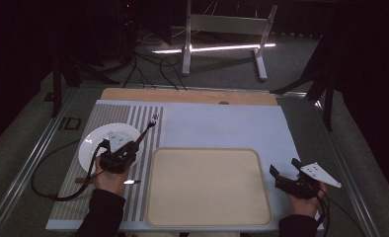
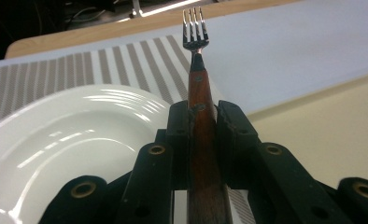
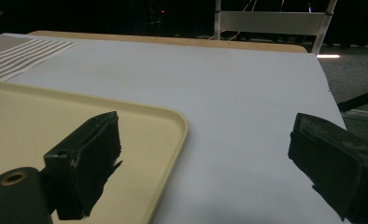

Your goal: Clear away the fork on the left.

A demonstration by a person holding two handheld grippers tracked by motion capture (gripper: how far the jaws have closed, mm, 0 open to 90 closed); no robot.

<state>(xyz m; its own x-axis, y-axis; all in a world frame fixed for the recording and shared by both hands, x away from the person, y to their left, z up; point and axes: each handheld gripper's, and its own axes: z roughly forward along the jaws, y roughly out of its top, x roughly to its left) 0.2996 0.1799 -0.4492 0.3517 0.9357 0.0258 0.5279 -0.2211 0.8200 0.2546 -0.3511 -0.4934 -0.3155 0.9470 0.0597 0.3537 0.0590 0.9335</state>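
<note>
Two black jaws of my left gripper (image 2: 201, 122) are clamped on the wooden handle of a fork (image 2: 198, 88), which runs straight out between them with its tines pointing away along the gripper's own line. From the high view the fork's long axis slants up and to the right, off the white plate (image 1: 91, 143) and across the striped placemat (image 1: 74, 197). The beige tray (image 1: 207, 187) lies just to the right of that hand, so I judge any set-down there means swinging the fork rightward over the tray's raised rim, and the left hand is clearly the nearer one. What looks like a second utensil (image 1: 132, 181) lies on the mat near my left wrist. My right gripper (image 1: 285, 172) rests beyond the tray's right edge on the pale blue table cover (image 1: 222, 123), jaws spread wide and empty.
</note>
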